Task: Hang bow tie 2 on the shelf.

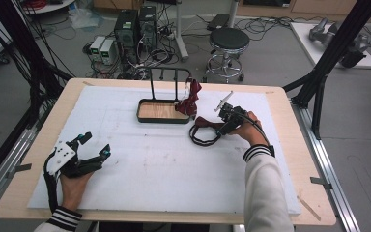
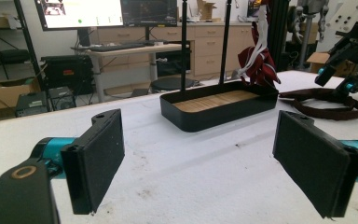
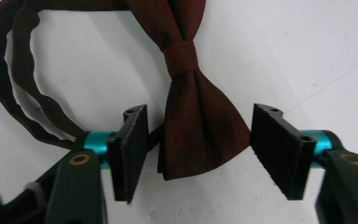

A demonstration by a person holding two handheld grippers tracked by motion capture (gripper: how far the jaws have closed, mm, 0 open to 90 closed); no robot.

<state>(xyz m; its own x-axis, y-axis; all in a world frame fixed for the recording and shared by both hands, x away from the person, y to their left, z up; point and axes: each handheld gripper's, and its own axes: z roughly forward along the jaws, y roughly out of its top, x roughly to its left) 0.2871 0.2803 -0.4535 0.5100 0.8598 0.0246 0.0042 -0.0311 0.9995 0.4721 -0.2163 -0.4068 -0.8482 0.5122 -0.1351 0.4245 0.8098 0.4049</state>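
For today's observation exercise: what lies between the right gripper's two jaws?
One wing of the dark red bow tie lies between the open jaws of the right gripper, seen in the right gripper view.

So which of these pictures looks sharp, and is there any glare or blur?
High view: evenly lit, a bit soft, faint shadows on the white foam mat. Left gripper view: the black wood-floored tray is fairly sharp, its near black jaws slightly soft, the monitor glaring. Right gripper view: the dark red bow tie is slightly blurred.

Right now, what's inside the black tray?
The tray shows a bare wooden floor and two upright black rods rising from it. A dark red bow tie hangs at its right end; that corner of the floor is covered.
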